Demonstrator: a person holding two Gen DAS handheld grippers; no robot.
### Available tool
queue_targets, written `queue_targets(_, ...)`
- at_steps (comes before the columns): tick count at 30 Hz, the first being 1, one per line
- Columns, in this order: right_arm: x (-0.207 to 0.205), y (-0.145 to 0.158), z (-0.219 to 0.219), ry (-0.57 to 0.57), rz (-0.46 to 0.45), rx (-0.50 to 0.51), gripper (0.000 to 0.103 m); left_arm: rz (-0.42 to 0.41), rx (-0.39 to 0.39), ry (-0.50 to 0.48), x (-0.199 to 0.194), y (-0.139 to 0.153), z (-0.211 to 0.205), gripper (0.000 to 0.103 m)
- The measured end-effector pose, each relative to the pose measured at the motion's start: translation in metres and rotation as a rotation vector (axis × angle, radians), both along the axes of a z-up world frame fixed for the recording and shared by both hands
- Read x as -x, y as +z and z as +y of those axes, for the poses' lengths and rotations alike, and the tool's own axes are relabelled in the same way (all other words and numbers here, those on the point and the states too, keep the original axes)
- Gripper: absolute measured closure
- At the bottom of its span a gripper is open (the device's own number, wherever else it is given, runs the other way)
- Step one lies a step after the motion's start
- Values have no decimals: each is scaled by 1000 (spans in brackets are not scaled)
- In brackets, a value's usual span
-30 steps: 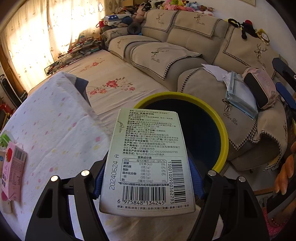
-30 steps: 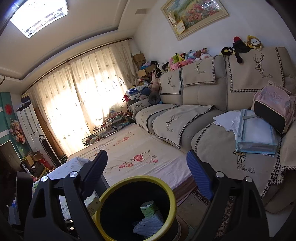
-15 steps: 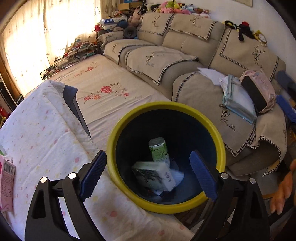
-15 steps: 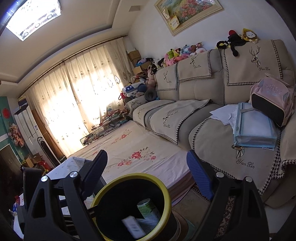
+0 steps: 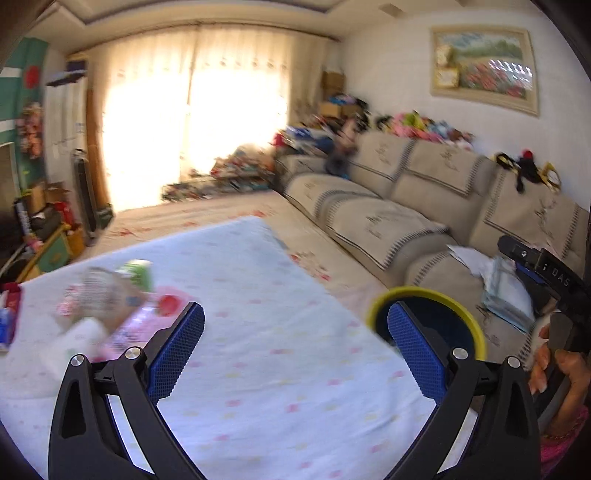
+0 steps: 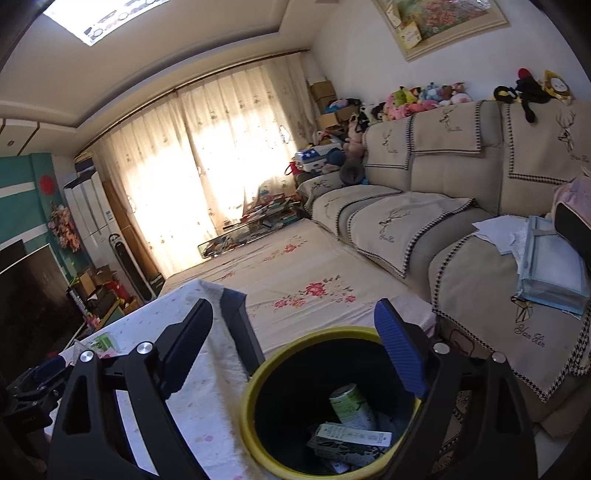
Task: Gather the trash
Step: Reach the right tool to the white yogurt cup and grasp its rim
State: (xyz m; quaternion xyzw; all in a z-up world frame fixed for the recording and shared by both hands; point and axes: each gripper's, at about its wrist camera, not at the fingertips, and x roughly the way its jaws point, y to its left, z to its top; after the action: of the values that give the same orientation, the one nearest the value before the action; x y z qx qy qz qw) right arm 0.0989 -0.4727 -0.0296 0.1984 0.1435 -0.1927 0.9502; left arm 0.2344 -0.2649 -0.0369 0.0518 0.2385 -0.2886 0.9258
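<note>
Holding my left gripper [image 5: 295, 343] over the table [image 5: 280, 295], I've just been opening its jaws; nothing sits between them. Blurred trash [image 5: 107, 306] lies near the table's far left corner. My right gripper [image 6: 295, 347] gapes empty above the bin [image 6: 258, 384], where the carton [image 6: 351, 441] lies.

Beige sofa [image 6: 436, 192] along right of frame, plush toys [image 6: 424, 98] on its backrest, framed painting [image 6: 443, 22] upper right, sunlit curtains [image 6: 207, 166] centre, floral mattress [image 6: 295, 273] mid-frame, pink backpack [image 6: 576, 206] right edge, blue folder [image 6: 550, 273] beside it, dark TV [image 6: 33, 295] left.
</note>
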Motion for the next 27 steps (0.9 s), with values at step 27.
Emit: queue_targets(27,-276,21,270,668,257,206,17,-47,170,482,-44,-16,233,5)
